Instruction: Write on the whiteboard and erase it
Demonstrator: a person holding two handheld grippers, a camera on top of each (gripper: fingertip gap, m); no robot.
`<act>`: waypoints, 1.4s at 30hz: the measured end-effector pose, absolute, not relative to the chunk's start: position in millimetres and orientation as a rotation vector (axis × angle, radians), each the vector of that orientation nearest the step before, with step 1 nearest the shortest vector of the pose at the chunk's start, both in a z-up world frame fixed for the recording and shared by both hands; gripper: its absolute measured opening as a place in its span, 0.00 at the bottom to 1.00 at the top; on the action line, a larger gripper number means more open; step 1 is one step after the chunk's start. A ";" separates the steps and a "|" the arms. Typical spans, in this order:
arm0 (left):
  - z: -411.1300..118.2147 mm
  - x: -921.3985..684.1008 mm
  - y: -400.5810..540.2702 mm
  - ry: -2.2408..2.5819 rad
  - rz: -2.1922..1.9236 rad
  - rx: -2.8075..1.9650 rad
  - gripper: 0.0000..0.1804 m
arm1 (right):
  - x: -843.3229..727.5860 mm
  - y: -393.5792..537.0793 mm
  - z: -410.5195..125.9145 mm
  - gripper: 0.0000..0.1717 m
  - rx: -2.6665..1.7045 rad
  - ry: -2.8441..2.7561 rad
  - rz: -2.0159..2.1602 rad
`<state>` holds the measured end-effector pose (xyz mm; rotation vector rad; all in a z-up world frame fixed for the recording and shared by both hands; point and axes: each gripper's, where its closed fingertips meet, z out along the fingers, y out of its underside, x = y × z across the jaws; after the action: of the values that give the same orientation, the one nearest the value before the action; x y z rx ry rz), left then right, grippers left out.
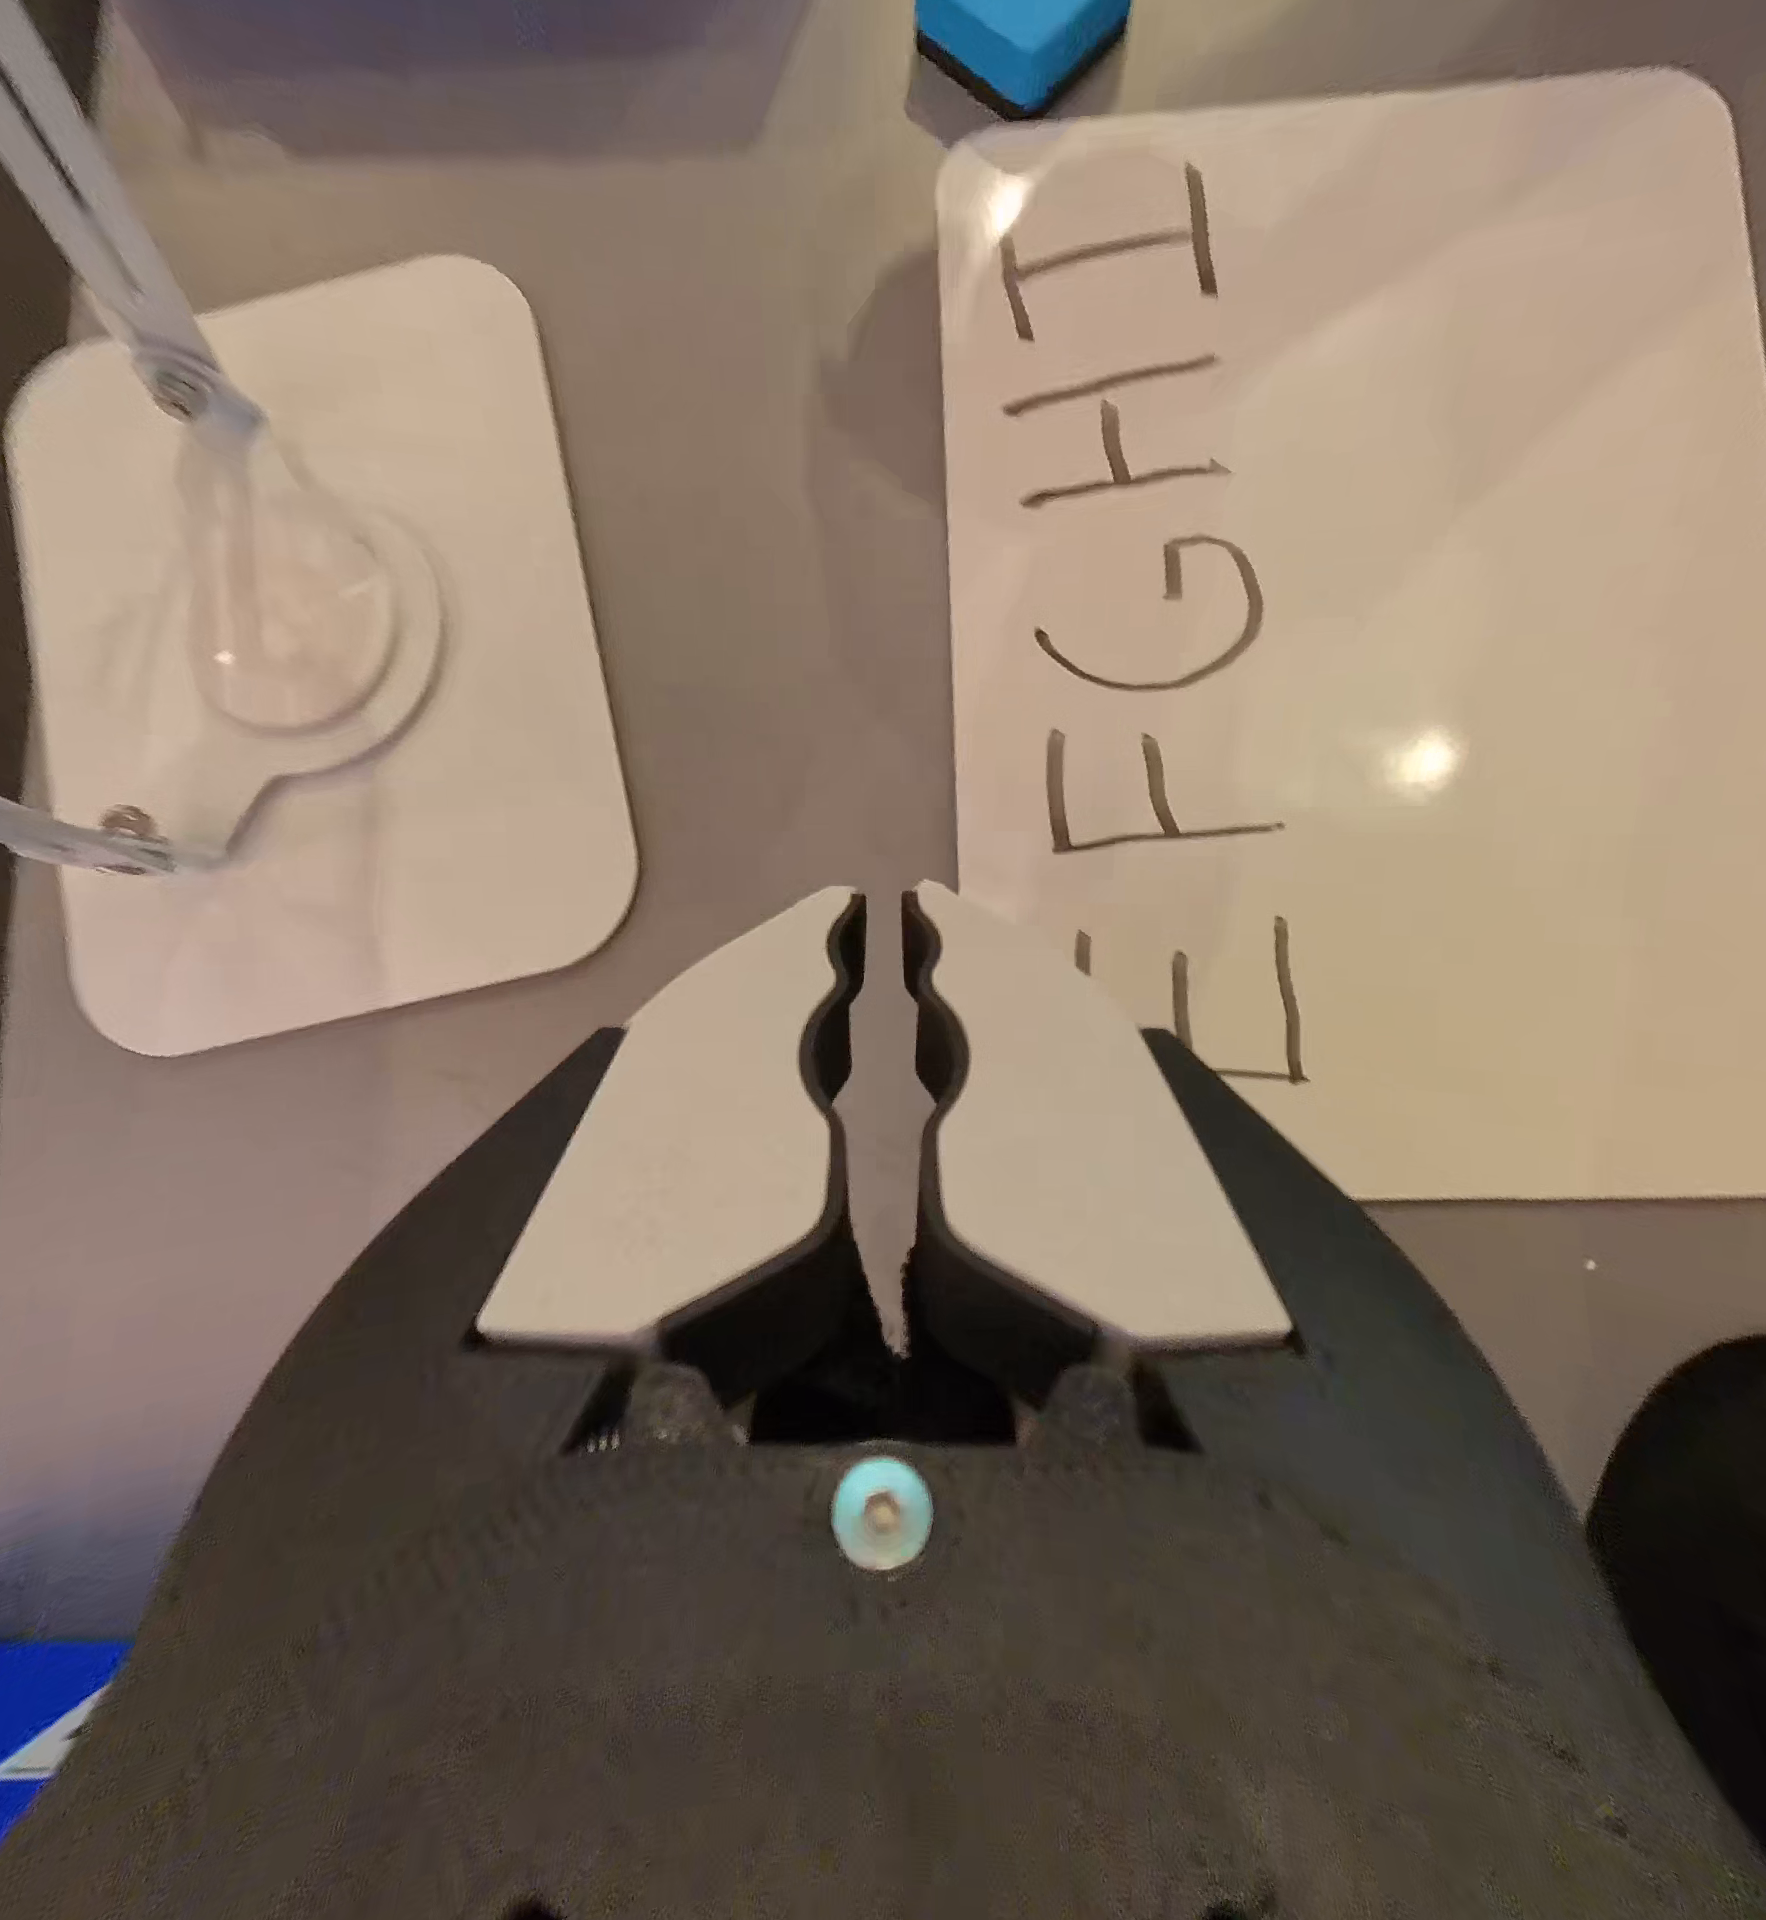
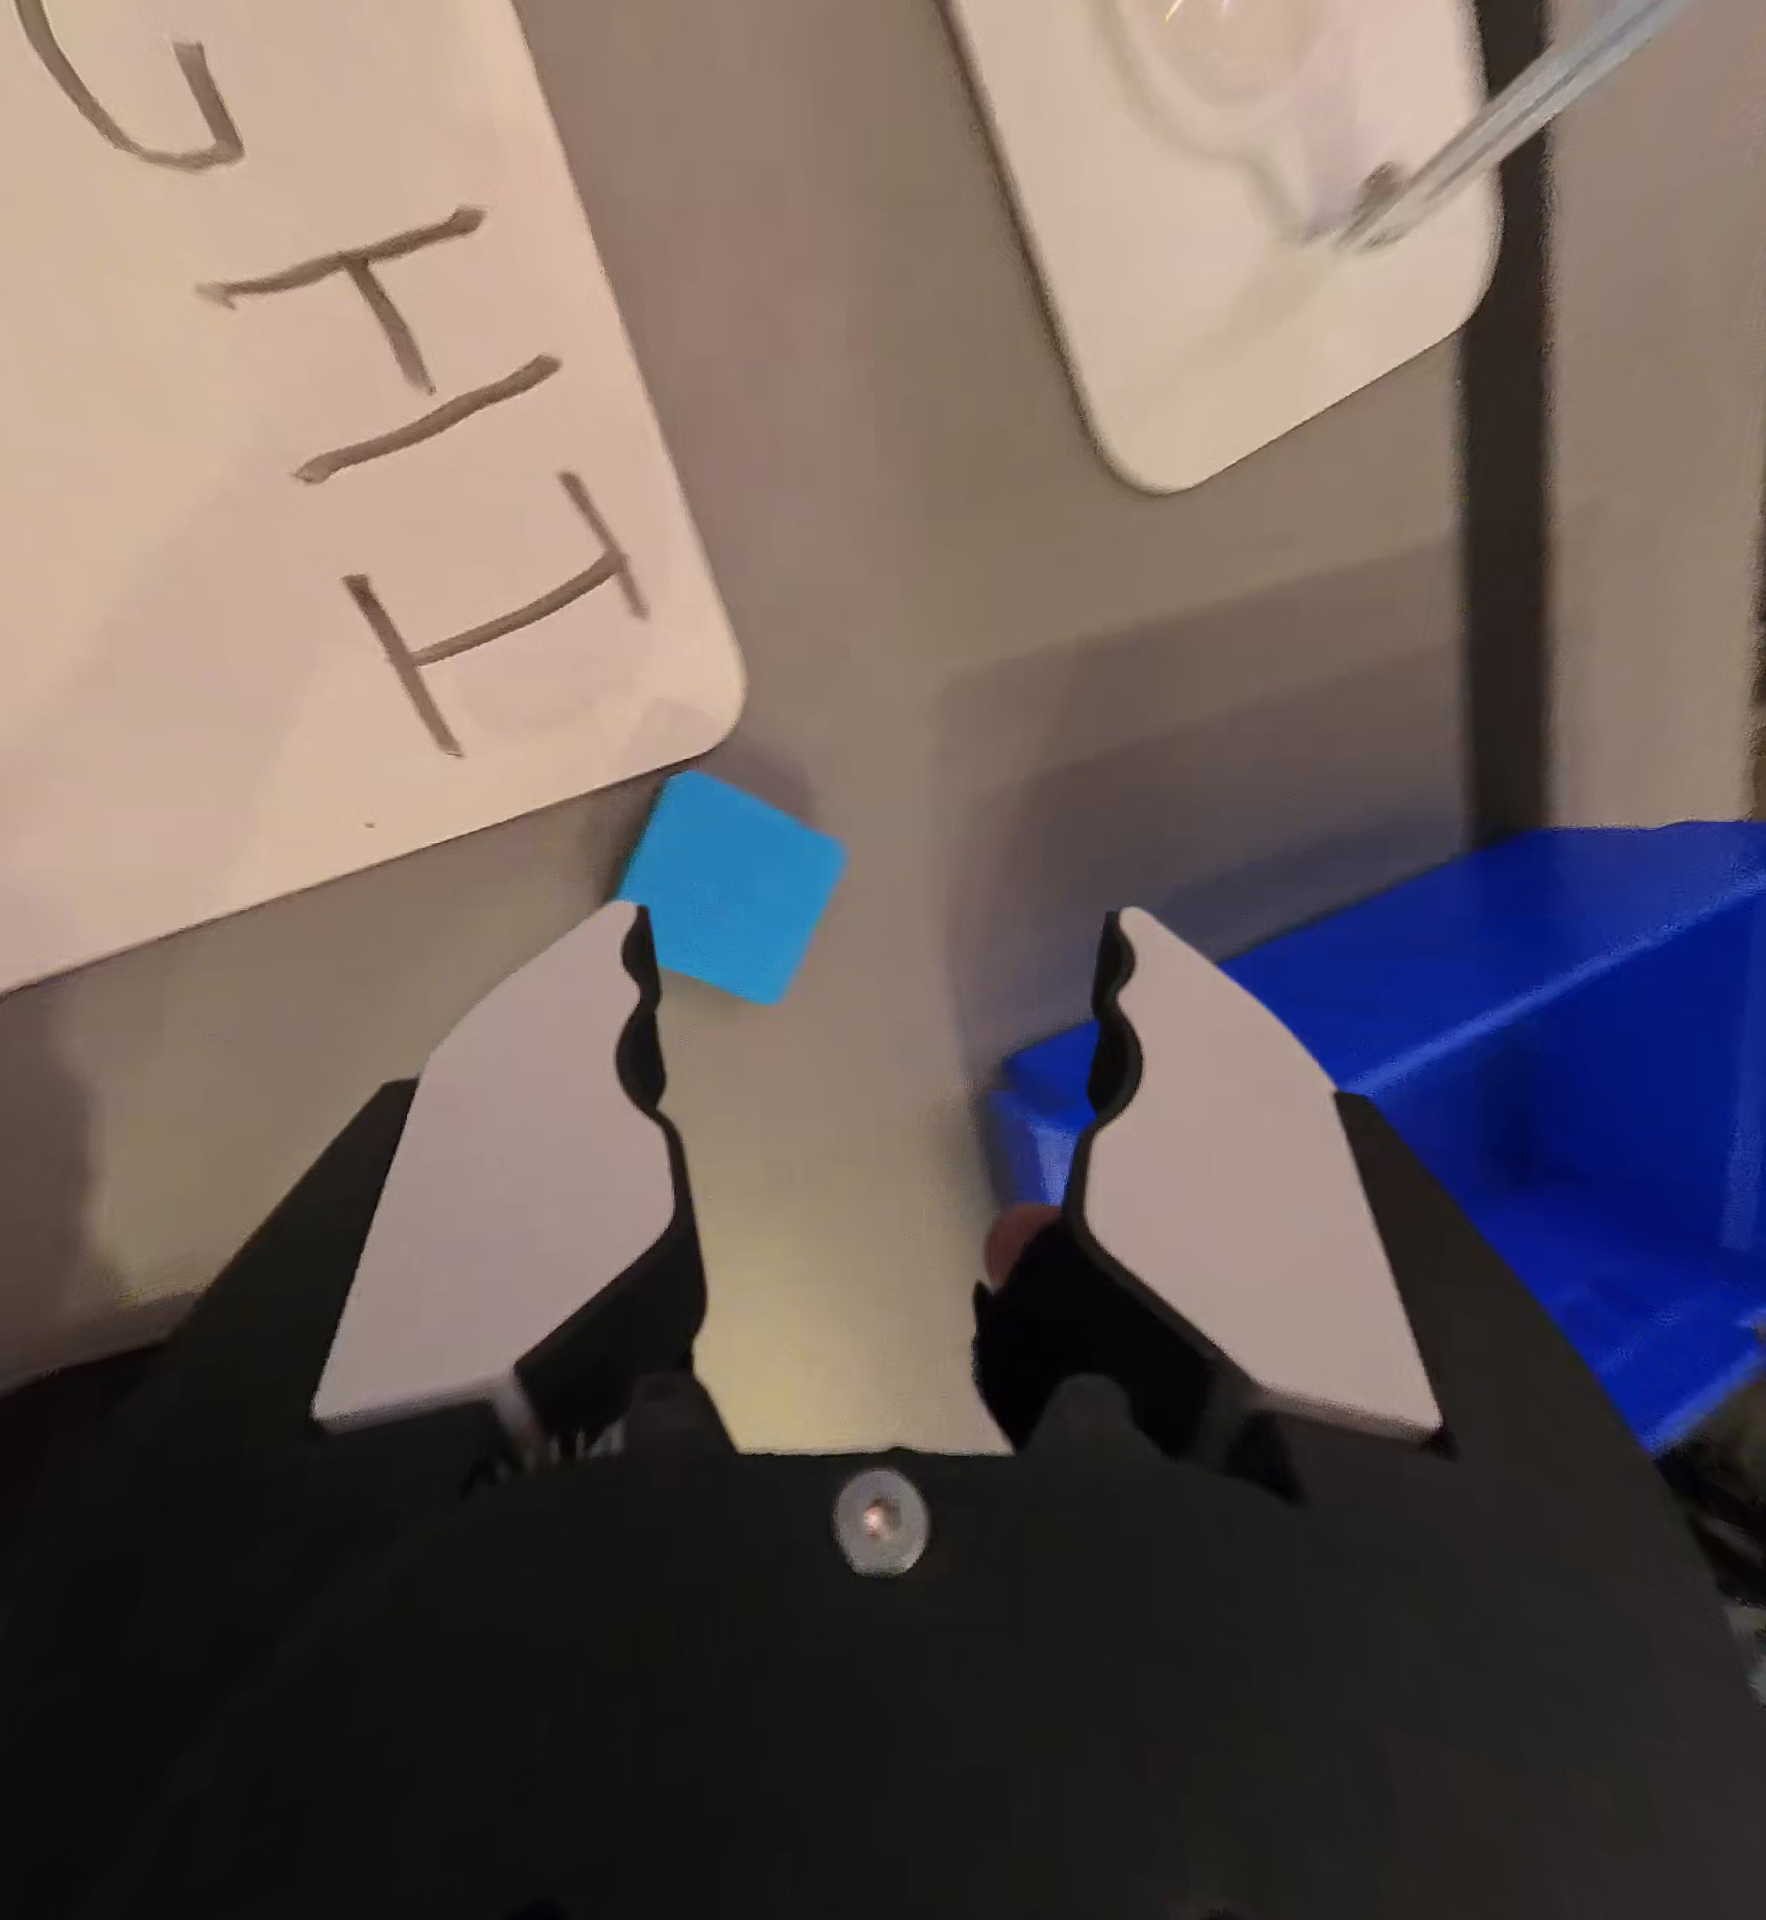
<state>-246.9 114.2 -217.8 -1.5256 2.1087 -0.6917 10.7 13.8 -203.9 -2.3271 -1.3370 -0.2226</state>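
- A glossy white rectangular whiteboard with rounded corners [image 1: 1430, 623] is seen lying flat on a grey tabletop [image 1: 775, 520], a column of dark hand-drawn marker letters running along one edge; the writing stage appears to be done, with erasing yet to come.
- A small sky-blue square foam eraser with a dark underside [image 2: 728, 888] is found on the table just beside the board's corner, presumably left there for easy reach.
- The right gripper [image 2: 874, 920] is held above the table with its jaws spread wide and nothing between them; the eraser lies just ahead of its left fingertip [image 2: 609, 935], which suggests a pickup is being lined up.
- The left gripper [image 1: 891, 894] is seen with only a narrow slit between its fingers and nothing gripped, poised over bare table beside the board.
- A smaller white rounded card [image 1: 318, 644] bears a clear plastic stand [image 1: 287, 623].
- A deep blue plastic bin [image 2: 1481, 1039] is seen at the right; its contents are hidden, possibly because of the blur.
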 end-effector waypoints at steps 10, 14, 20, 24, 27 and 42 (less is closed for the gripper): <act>-254.8 -268.6 92.3 2.235 -0.778 -1.625 0.05 | 15.3 0.9 -271.1 0.40 -2.588 -1.038 -0.090; -259.9 -277.2 91.0 2.239 -0.788 -1.657 0.05 | 18.2 0.3 -285.9 0.41 -2.638 -1.024 -0.067; -271.5 -286.9 90.0 2.262 -0.795 -1.717 0.05 | 16.6 3.2 -290.7 0.33 -2.633 -1.003 -0.029; -274.8 -290.8 88.7 2.277 -0.804 -1.738 0.05 | 15.7 7.0 -283.1 0.32 -2.589 -0.994 -0.023; -279.5 -292.8 86.6 2.297 -0.804 -1.754 0.04 | -5.0 6.0 -264.9 0.32 -2.504 -1.041 0.043; -295.1 -290.8 89.8 2.319 -0.782 -1.777 0.03 | -64.9 -12.2 -275.4 0.38 -2.430 -1.296 0.071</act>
<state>-290.8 89.8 -295.1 -1.7767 2.3195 -0.7816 -64.9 -12.2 -275.4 -2.4304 -1.2956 0.0712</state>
